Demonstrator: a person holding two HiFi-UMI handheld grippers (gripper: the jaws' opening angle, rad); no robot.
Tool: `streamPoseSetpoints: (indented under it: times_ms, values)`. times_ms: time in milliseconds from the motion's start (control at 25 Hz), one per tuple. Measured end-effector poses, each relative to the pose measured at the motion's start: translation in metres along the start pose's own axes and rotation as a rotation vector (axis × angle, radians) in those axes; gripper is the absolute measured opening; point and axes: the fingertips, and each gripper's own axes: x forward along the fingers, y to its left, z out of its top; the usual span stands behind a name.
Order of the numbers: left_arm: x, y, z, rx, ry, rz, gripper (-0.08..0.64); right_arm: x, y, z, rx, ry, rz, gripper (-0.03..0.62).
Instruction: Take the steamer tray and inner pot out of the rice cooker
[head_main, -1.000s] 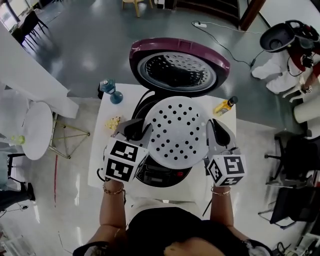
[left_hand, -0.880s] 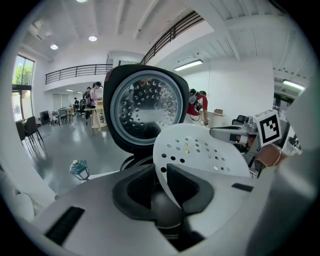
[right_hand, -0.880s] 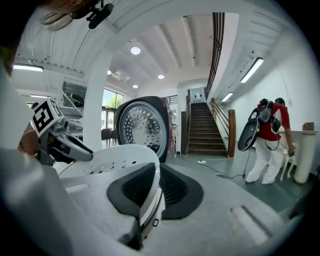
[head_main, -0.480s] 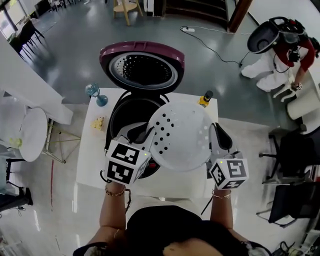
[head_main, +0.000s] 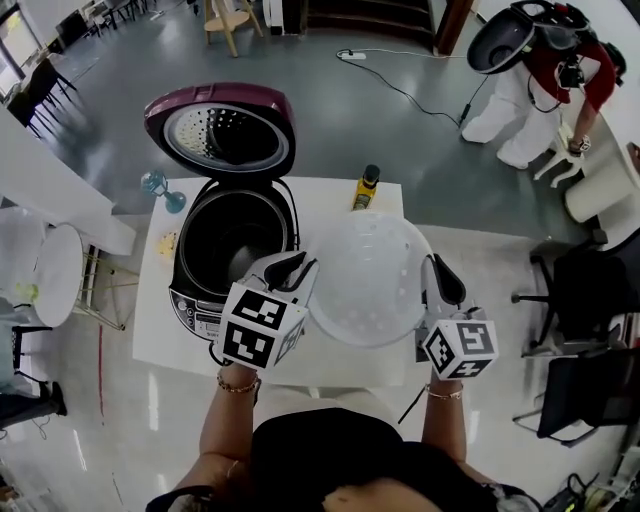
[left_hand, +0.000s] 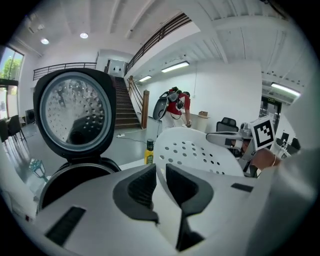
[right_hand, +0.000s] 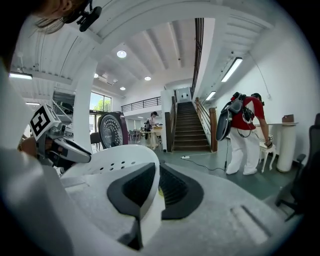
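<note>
The white perforated steamer tray (head_main: 368, 275) hangs in the air over the right half of the table, beside the rice cooker (head_main: 190, 300). My left gripper (head_main: 300, 275) is shut on its left rim and my right gripper (head_main: 432, 285) is shut on its right rim. In the left gripper view the tray (left_hand: 200, 150) rim is clamped between the left gripper's (left_hand: 161, 182) pads. The right gripper view shows the tray (right_hand: 120, 160) pinched in the right gripper (right_hand: 156, 185). The cooker's purple lid (head_main: 220, 130) stands open, and the dark inner pot (head_main: 232, 240) sits inside, uncovered.
The white table (head_main: 330, 200) carries a yellow bottle (head_main: 366, 187) at its far edge, a blue glass piece (head_main: 160, 188) and a small yellow item (head_main: 167, 240) at the left. A person in red (head_main: 545, 70) stands far right. Black chairs (head_main: 590, 330) stand to the right.
Both grippers have carried the steamer tray to the right, from above the cooker's opening to beside it. The cooker's dark inside now shows fully.
</note>
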Motion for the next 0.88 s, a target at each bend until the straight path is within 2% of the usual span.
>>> streamPoseSetpoints:
  times_ms: [200,440,680,880]
  values:
    - [0.025,-0.035,-0.013,-0.011,0.043,-0.006,0.061,-0.014,-0.036,-0.025,0.022,0.053,0.007,0.035]
    - [0.063,-0.054,-0.046,-0.033,0.122,0.014,0.066,-0.01,-0.067,-0.059,0.01,0.133,0.032,0.035]
    - [0.099,-0.057,-0.088,-0.125,0.159,0.044,0.066,0.015,-0.088,-0.103,0.021,0.215,0.104,0.035]
    - [0.116,-0.043,-0.112,-0.221,0.146,0.123,0.066,0.052,-0.087,-0.127,0.006,0.245,0.208,0.035]
